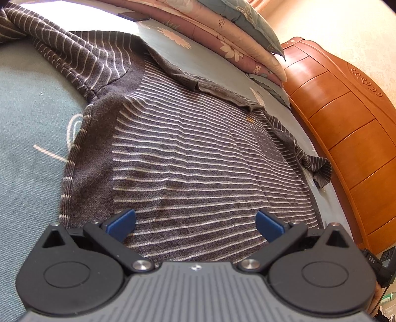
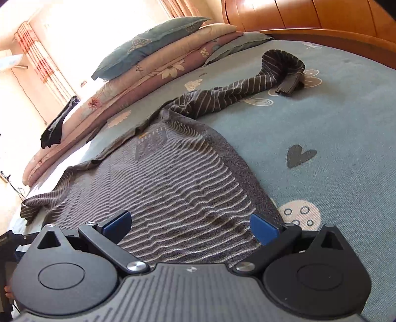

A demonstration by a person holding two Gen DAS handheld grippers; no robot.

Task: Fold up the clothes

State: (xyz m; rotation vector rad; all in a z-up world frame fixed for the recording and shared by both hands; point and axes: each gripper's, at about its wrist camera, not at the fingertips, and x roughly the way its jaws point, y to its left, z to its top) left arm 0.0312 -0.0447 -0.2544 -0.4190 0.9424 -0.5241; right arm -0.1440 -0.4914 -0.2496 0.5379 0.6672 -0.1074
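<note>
A dark grey sweater with thin white stripes [image 1: 193,158] lies spread flat on a blue-green bedspread [image 1: 27,138]. One sleeve [image 1: 61,49] runs off to the upper left in the left wrist view. In the right wrist view the same sweater [image 2: 173,188] fills the middle, and its other sleeve [image 2: 272,71] curls away toward the headboard. My left gripper [image 1: 195,224] hovers open over the sweater's lower body, nothing between its blue pads. My right gripper [image 2: 190,226] also stands open, above the hem near the sweater's right edge.
Folded quilts and a pillow [image 2: 148,62] are stacked along the far side of the bed. A wooden headboard [image 1: 346,128] borders the mattress. A phone [image 1: 133,15] lies on the bed, and a dark garment [image 2: 57,126] hangs off the quilts. Bare bedspread [image 2: 321,138] lies right of the sweater.
</note>
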